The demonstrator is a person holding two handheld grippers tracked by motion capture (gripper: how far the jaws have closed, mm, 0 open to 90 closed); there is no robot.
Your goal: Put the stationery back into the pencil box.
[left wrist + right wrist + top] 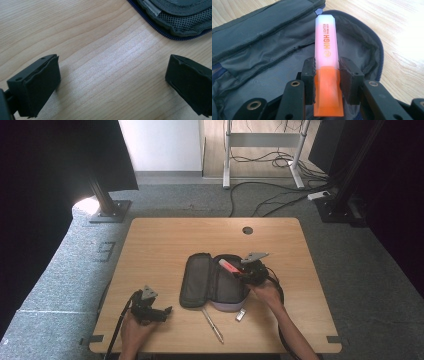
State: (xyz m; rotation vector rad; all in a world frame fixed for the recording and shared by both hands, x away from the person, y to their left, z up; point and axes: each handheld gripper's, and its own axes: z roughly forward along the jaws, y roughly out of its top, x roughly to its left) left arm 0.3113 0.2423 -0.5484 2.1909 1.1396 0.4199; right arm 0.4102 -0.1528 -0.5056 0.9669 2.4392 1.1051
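A dark grey pencil case point(212, 280) lies unzipped and spread open in the middle of the wooden table point(165, 240). My right gripper point(248, 270) hovers over the case's right half, shut on an orange highlighter point(327, 65) whose pale cap points out over the grey lining point(262, 72). Seen from above, the highlighter point(229, 266) juts left from the jaws. At the table's front left, my left gripper point(162, 314) rests open with nothing between its jaws. A corner of the case point(175, 15) lies beyond its fingertips point(37, 85).
A silver pen point(212, 324) and a small white object point(241, 315) lie on the table in front of the case. A round cable hole point(247, 230) sits near the far edge. Cables run over the carpet beyond the table.
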